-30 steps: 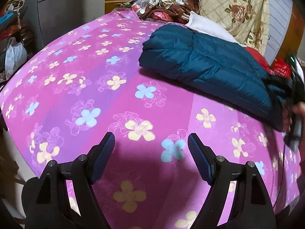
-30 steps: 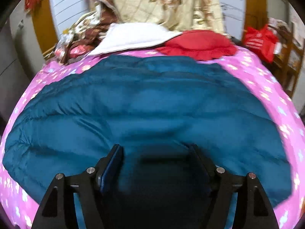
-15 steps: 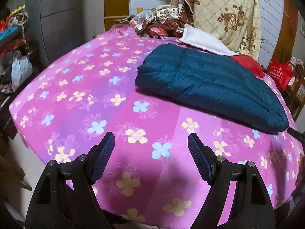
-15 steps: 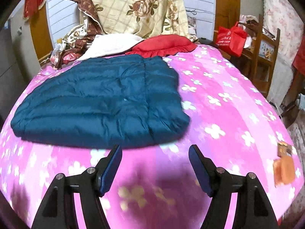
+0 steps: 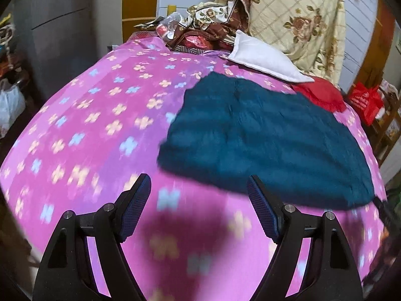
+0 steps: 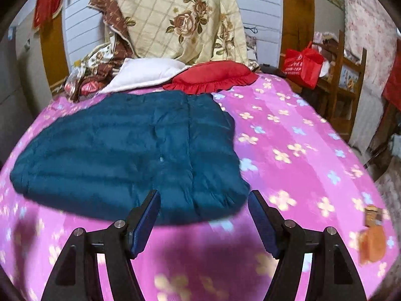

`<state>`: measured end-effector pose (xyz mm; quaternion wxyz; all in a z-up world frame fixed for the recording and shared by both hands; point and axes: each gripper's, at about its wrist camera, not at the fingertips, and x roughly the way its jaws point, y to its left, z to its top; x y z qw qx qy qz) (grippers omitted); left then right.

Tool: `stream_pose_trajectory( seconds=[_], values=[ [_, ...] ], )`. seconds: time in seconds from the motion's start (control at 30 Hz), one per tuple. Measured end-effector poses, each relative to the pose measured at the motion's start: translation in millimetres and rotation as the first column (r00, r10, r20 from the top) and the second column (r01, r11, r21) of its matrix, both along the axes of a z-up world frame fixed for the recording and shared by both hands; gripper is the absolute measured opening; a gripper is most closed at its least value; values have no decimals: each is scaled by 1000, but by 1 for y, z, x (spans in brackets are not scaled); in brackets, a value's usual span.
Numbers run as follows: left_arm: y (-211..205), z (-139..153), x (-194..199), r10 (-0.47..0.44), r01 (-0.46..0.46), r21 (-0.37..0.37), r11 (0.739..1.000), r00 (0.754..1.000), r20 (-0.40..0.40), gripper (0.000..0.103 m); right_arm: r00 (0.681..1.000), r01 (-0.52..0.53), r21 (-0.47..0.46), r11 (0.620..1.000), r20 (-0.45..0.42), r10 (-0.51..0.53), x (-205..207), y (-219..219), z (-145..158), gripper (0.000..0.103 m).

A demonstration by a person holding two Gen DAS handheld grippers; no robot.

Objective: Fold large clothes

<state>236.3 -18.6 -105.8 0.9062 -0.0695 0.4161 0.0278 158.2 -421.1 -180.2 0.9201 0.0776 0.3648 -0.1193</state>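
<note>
A teal quilted puffer jacket (image 5: 265, 140) lies folded into a flat rectangle on the pink flowered bedspread (image 5: 100, 115). It also shows in the right wrist view (image 6: 125, 150). My left gripper (image 5: 199, 208) is open and empty, above the bedspread just short of the jacket's near edge. My right gripper (image 6: 204, 222) is open and empty, held above the jacket's near right corner. Neither touches the jacket.
A white pillow (image 6: 142, 74), a red frilled cushion (image 6: 213, 77) and a cream floral quilt (image 6: 180, 17) sit at the head of the bed. A red bag (image 6: 303, 64) and wooden shelves (image 6: 348, 75) stand right. An orange item (image 6: 372, 240) lies near the bed's right edge.
Both grippers have pulled back from the jacket; the right one was down on it a second ago. The left view has swung right, toward the jacket. Both stay open.
</note>
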Motion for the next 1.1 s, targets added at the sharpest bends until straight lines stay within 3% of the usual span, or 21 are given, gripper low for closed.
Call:
stream_pose_trajectory(
  seconds=[0.1, 0.2, 0.27, 0.37, 0.47, 0.6, 0.87, 1.0, 1.1],
  values=[
    [9, -15, 51, 29, -29, 14, 999, 999, -19, 79, 999, 26, 44, 999, -29, -25, 29, -10, -16, 70],
    [21, -40, 88, 43, -44, -8, 999, 996, -79, 79, 995, 71, 31, 997, -70, -68, 51, -19, -35, 70],
    [31, -64, 109, 68, -76, -53, 996, 988, -141, 79, 993, 85, 19, 996, -83, -83, 58, -24, -45, 72],
    [41, -90, 127, 56, -88, -157, 984, 980, -193, 82, 993, 91, 91, 992, -90, -83, 62, -36, -59, 79],
    [33, -93, 127, 50, -72, -122, 990, 983, -175, 82, 993, 90, 118, 989, -86, -80, 64, -41, -66, 83],
    [24, -76, 121, 51, -55, -18, 998, 986, -158, 82, 991, 95, 94, 991, -100, -86, 64, -40, -60, 84],
    [12, -31, 48, 24, -24, 55, 998, 1000, -2, 82, 998, 61, -24, 998, -25, -62, 4, -20, -18, 84],
    [17, -38, 36, 25, -24, 24, 999, 999, -32, 82, 999, 23, 10, 1000, -41, -23, -21, -16, -17, 84],
    [28, -49, 39, 27, -31, -50, 998, 996, -85, 82, 998, 44, 69, 997, -54, -40, -27, -26, -24, 84]
  ],
)
